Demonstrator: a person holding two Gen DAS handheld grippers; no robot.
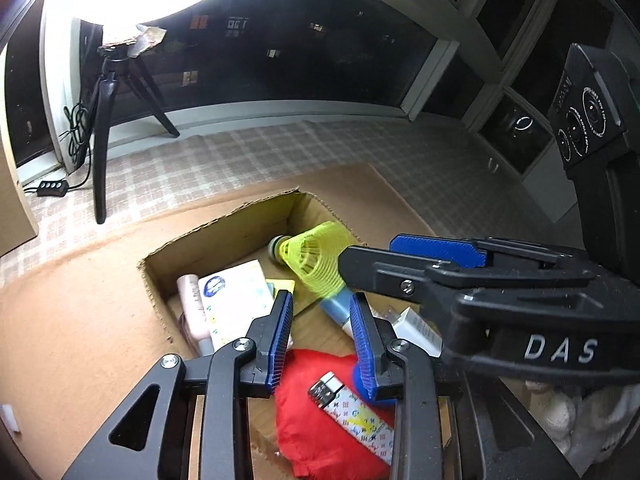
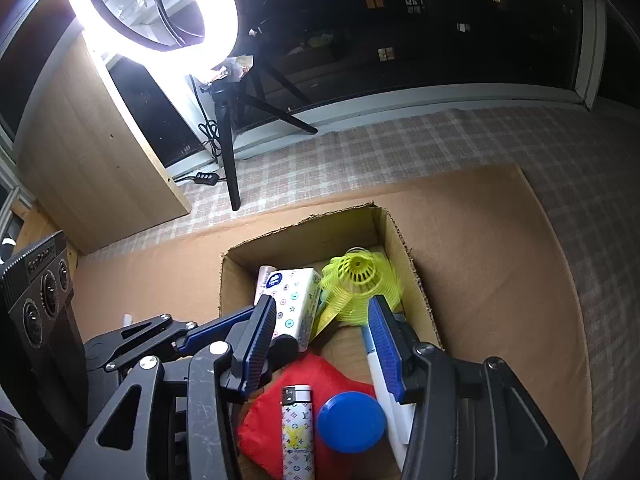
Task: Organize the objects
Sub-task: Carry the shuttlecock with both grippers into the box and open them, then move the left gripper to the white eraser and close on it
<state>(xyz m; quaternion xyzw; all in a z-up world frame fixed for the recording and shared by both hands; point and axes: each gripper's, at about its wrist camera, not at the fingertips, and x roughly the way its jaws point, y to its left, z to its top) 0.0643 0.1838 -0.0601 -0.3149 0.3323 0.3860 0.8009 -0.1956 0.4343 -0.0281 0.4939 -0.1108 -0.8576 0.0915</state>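
Note:
An open cardboard box (image 1: pixel 224 236) (image 2: pixel 404 252) holds several objects: a yellow shuttlecock (image 1: pixel 316 256) (image 2: pixel 360 280), a white tissue pack (image 1: pixel 236 300) (image 2: pixel 294 304), a pink tube (image 1: pixel 192 308), a red pouch (image 1: pixel 324 424) (image 2: pixel 280 412), a patterned lighter (image 1: pixel 352 416) (image 2: pixel 297 432) on the pouch, a blue lid (image 2: pixel 351 420) and a white pen-like item (image 2: pixel 384 380). My left gripper (image 1: pixel 322 340) is open and empty above the box. My right gripper (image 2: pixel 322 344) is open and empty above the box; it shows at the right in the left wrist view (image 1: pixel 420 258).
The box sits on a brown cardboard sheet (image 2: pixel 500 260) over a checked cloth (image 1: pixel 280 152). A ring light (image 2: pixel 152 8) on a black tripod (image 2: pixel 232 160) stands at the back left, with a cable and switch (image 1: pixel 50 188). A wooden cabinet (image 2: pixel 92 160) is at the left.

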